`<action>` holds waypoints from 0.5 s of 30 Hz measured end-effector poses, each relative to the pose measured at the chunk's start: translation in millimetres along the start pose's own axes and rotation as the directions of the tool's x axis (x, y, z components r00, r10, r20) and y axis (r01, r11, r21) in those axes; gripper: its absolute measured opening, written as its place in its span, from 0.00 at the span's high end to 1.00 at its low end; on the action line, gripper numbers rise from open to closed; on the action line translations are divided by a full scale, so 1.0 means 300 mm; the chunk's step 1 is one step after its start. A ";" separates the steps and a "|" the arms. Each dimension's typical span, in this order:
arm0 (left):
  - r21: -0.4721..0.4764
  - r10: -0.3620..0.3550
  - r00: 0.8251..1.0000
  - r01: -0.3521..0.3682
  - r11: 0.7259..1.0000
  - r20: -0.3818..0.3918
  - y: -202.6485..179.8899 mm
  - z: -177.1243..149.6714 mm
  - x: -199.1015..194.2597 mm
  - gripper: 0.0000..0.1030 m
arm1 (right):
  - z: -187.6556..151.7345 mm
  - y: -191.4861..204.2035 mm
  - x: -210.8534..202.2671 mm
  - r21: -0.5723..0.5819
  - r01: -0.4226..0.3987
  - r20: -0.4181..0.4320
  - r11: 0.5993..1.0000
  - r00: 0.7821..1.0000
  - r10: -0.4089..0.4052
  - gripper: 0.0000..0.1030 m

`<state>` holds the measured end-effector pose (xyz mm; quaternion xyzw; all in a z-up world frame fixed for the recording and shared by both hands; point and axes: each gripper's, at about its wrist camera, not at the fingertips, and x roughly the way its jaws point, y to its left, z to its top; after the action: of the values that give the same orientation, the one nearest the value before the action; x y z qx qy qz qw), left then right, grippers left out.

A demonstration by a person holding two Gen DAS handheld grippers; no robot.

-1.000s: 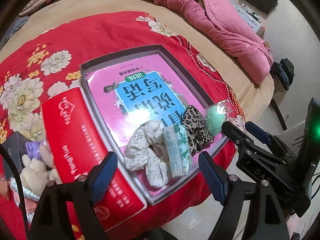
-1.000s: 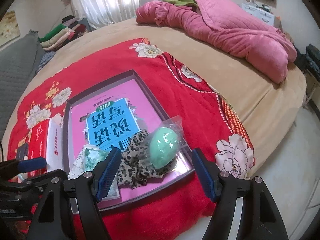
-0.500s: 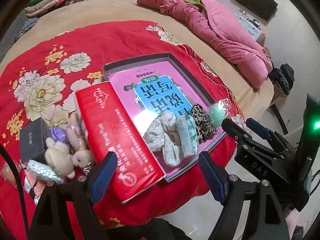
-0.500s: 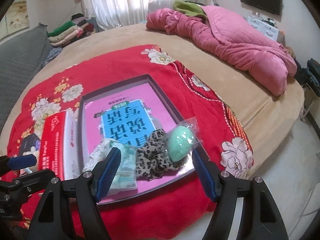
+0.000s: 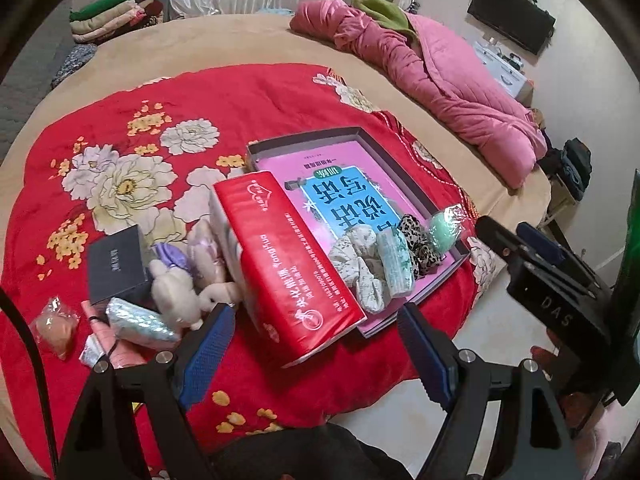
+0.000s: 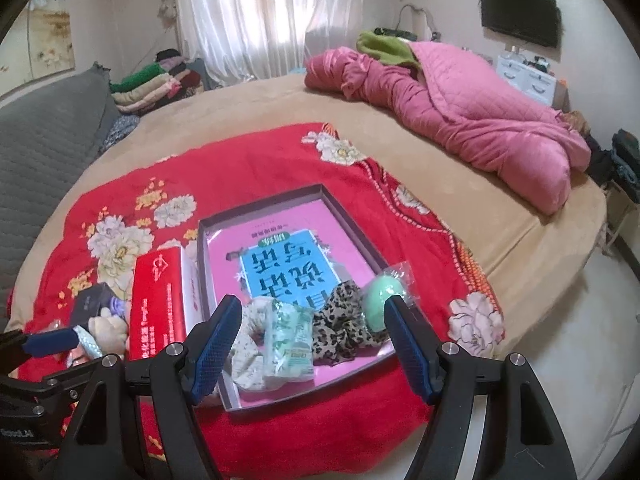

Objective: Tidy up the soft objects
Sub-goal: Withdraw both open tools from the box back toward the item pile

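Sorting soft items off a red floral blanket (image 5: 248, 96) into a shallow tray (image 6: 352, 220) on the bed (image 6: 500, 216).

Both grippers hover at the near bed edge, fingers wide and empty: left gripper (image 5: 316, 340), right gripper (image 6: 316, 340). Inside the tray sit a floral scrunchie (image 6: 248, 348), tissue pack (image 6: 290, 344), leopard scrunchie (image 6: 344, 328) and green sponge (image 6: 384, 296). Unsorted plush bunnies (image 5: 180, 284) and small packets lie left of the red tissue box (image 5: 288, 264), which blocks a straight path. Best, I judge, to bring the left fingers down over one bunny, pinch its body and lift clear of the dark box (image 5: 116, 264).
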<state>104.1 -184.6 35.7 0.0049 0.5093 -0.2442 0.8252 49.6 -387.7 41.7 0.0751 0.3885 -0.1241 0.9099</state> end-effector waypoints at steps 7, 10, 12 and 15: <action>-0.028 -0.003 1.000 0.004 1.000 0.030 0.058 -0.017 -0.077 0.20 | 0.030 0.036 -0.082 -0.013 0.024 0.055 1.000 0.998 -0.024 0.27; -0.043 0.002 0.999 0.000 0.999 0.048 0.092 -0.027 -0.113 0.20 | 0.040 0.067 -0.105 -0.035 0.026 0.062 0.999 0.998 -0.023 0.27; -0.058 0.008 0.998 -0.004 0.998 0.058 0.119 -0.036 -0.138 0.20 | 0.044 0.090 -0.120 -0.047 0.019 0.070 0.999 0.997 -0.016 0.27; -0.079 0.014 0.998 -0.009 0.997 0.066 0.163 -0.047 -0.171 0.19 | 0.048 0.119 -0.143 -0.059 0.001 0.073 0.998 0.997 0.003 0.27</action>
<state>93.6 -117.6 60.3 -0.0329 0.4906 -0.2192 0.8427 41.1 -349.6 84.2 0.0437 0.3584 -0.1146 0.9255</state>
